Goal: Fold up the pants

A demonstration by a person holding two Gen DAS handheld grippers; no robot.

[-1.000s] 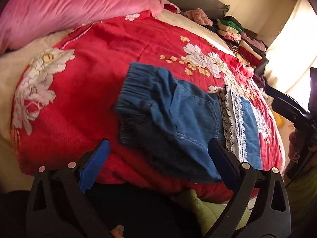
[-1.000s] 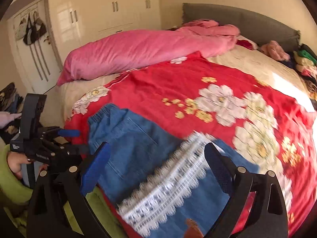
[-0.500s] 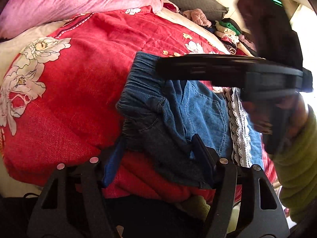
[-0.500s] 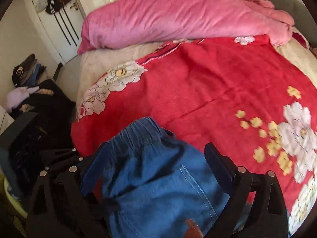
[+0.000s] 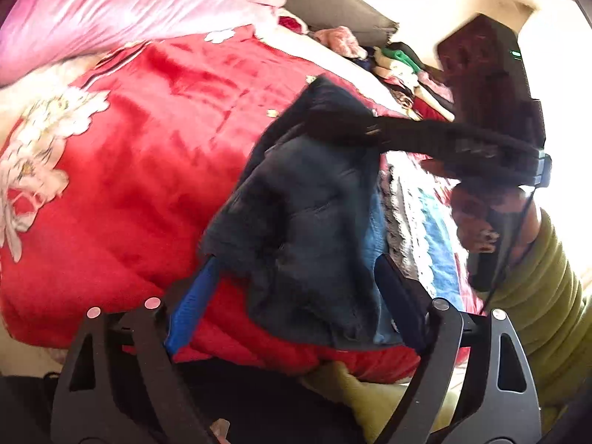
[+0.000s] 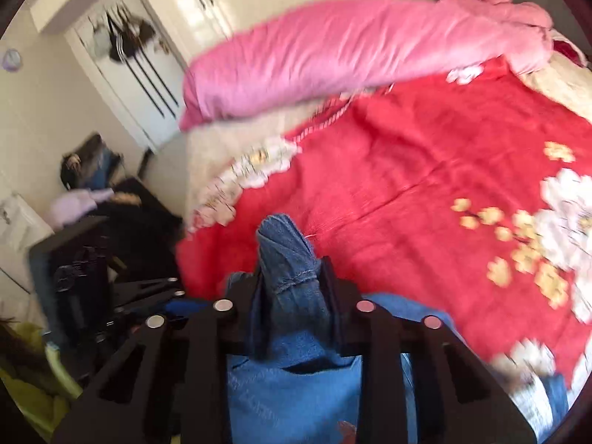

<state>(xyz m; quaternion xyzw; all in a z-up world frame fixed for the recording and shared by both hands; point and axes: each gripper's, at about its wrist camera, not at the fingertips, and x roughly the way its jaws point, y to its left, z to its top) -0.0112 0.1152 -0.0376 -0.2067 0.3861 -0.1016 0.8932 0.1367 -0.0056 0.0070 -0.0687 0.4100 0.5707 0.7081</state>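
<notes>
Blue denim pants with a white lace band lie near the front edge of a red flowered bedspread. My right gripper is shut on the bunched waistband of the pants and holds it lifted above the bed; it also shows in the left wrist view, reaching in from the right. My left gripper stands open, its fingers either side of the hanging lower fold of the pants, gripping nothing.
A long pink pillow lies across the far side of the bed. A stack of folded clothes sits at the bed's far right by the grey headboard. Dark furniture with clothes and white wardrobes stand to the left.
My right gripper swung over to the waistband, closed on it and lifted it, so the pants now hang raised. My left gripper moved in under the lower fold and stays open.
</notes>
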